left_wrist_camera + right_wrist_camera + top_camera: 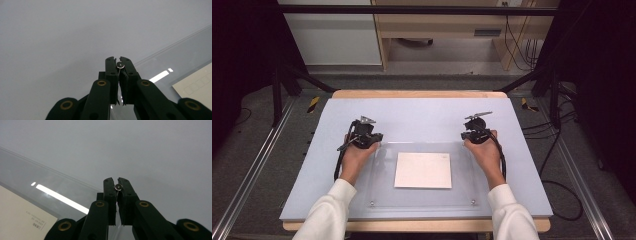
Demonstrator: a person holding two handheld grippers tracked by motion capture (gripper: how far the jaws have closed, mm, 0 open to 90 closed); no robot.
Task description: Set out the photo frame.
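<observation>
Sleeved forearms enter from the near table edge, each hand carrying a gripper at a far corner of the clear plate (422, 200). Left gripper (368, 131): jaws pressed together on a small round stud (120, 65) at the plate's far-left corner, as seen in the left gripper view. Right gripper (474, 131): jaws likewise pinched on a matching stud (118, 186) at the far-right corner. Both grasps are judged complete; lifting of the far edge appears barely begun, if at all (the near edge, with its two studs, still seems to rest on the table (422, 112)). Whether the far edge has cleared the surface cannot be told. A white sheet (423, 170) is seen lying flat under the plate, roughly centred. Removal or raising of the plate, and any handling of the sheet, is judged still outstanding. Plate orientation: flat or nearly so, long axis running left to right across the table, short sides toward the grippers' outer flanks, edges square to the table.
</observation>
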